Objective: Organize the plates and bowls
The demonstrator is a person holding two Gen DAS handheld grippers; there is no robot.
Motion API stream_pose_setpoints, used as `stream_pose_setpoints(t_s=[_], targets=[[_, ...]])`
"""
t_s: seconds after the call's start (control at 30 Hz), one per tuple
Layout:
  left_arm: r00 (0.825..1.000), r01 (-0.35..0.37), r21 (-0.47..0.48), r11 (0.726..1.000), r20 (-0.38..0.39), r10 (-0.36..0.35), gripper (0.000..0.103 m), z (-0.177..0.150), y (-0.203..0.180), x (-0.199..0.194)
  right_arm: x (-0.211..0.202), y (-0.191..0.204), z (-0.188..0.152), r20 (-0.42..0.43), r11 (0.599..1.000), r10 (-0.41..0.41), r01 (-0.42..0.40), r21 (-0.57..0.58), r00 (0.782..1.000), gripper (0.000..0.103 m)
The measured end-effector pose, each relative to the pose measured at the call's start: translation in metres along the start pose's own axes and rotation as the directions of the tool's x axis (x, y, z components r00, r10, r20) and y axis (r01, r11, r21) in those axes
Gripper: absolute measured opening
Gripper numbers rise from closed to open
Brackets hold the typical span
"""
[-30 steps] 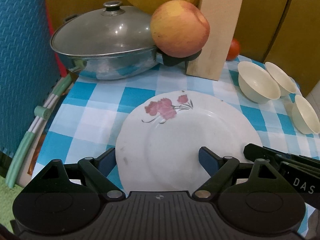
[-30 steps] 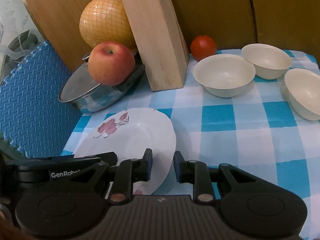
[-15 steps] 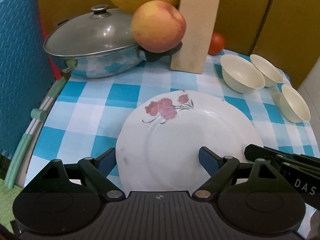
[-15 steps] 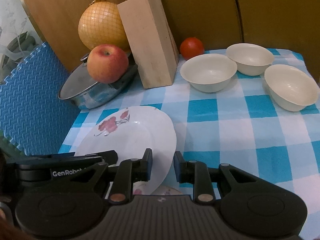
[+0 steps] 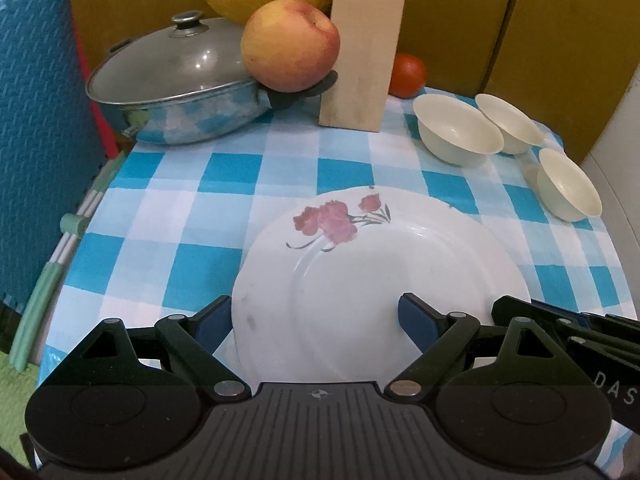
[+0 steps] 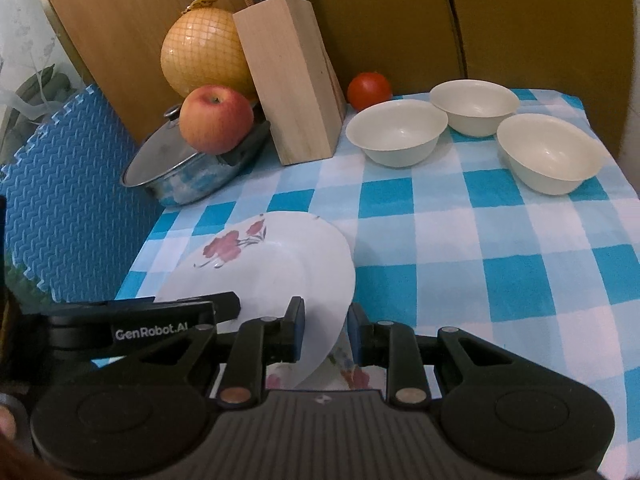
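Note:
A white plate with pink flowers hangs tilted above the checked table, its rim between the pads of my right gripper, which is shut on it. My left gripper stands wide open at the plate's near edge, left finger tucked under the plate, right finger over it. A second flowered plate peeks out beneath the held one. Three cream bowls stand together at the back right, also seen as bowls in the left wrist view.
A lidded steel pan with an apple on its handle sits at the back left. Beside it are a wooden knife block, a netted pomelo and a tomato. A blue foam mat borders the left side.
Both grippers have drawn back together with the plate. The pan, knife block and bowls now look smaller and farther off. Neither gripper's jaws changed.

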State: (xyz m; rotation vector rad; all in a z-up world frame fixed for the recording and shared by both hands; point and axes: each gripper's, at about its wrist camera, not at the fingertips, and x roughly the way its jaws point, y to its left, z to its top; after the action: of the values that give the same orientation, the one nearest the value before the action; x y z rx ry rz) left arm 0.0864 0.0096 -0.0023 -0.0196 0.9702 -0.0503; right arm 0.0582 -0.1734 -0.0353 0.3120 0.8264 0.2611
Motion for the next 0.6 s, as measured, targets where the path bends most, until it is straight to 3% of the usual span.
stream_pose_setpoints(t_s=[0.6], targets=[[1.000, 0.011, 0.037, 0.999, -0.006, -0.011, 0.092, -0.024, -0.016, -0.012, -0.031, -0.007, -0.033, -0.012, 1.000, -0.014, 0.014, 0.006, 1.000, 0.023]])
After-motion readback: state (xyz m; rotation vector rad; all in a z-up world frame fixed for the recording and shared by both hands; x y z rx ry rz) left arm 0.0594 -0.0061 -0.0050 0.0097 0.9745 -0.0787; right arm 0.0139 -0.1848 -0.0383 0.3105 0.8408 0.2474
